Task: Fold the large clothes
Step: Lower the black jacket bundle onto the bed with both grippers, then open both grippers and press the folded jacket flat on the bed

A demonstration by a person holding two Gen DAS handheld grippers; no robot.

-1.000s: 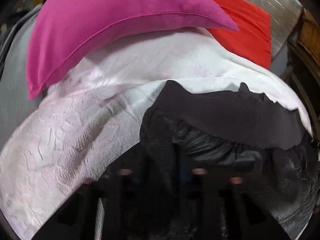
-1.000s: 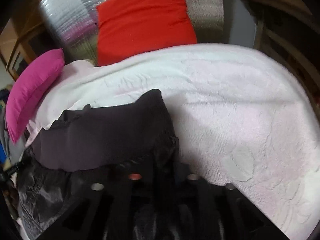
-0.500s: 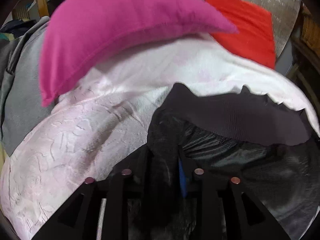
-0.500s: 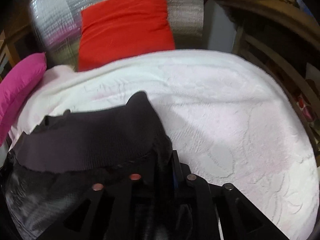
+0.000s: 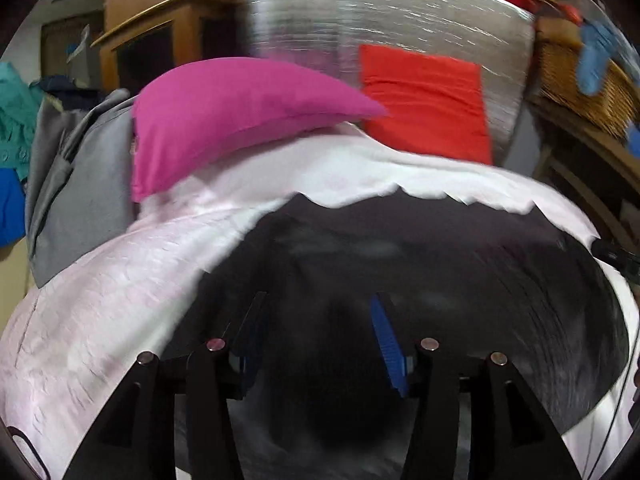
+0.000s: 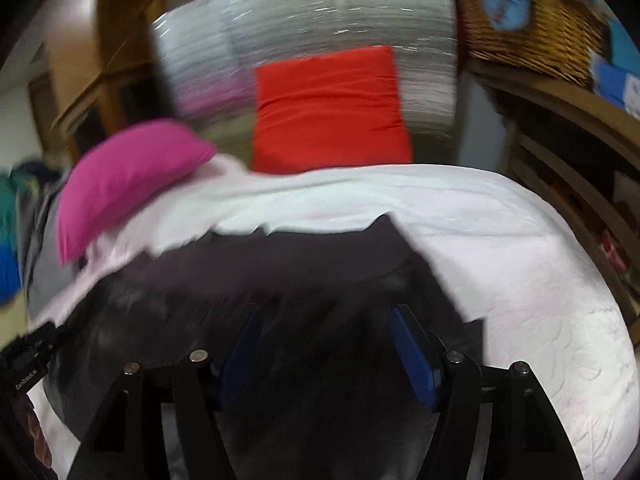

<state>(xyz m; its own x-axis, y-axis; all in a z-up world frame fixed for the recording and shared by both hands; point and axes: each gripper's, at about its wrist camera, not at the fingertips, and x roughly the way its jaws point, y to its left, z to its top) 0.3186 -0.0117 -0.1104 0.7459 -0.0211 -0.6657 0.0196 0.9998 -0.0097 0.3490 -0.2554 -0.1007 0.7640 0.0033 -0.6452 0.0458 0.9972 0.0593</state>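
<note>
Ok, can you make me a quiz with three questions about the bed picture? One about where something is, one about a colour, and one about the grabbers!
1. Where does the pink pillow lie?
A. On the floor
B. At the left of the bed, beside the red cushion
C. In the wicker basket

2. What colour is the garment spread on the bedspread?
A. Yellow
B. Green
C. Black

3. How do the left gripper and right gripper stand?
A. Both open
B. Both shut on the garment
C. One open, one shut

Answers: 1 B, it rests on the bedspread's left side; 2 C, the cloth is dark black; 3 A, each pair of fingers stands wide apart above the cloth.
</note>
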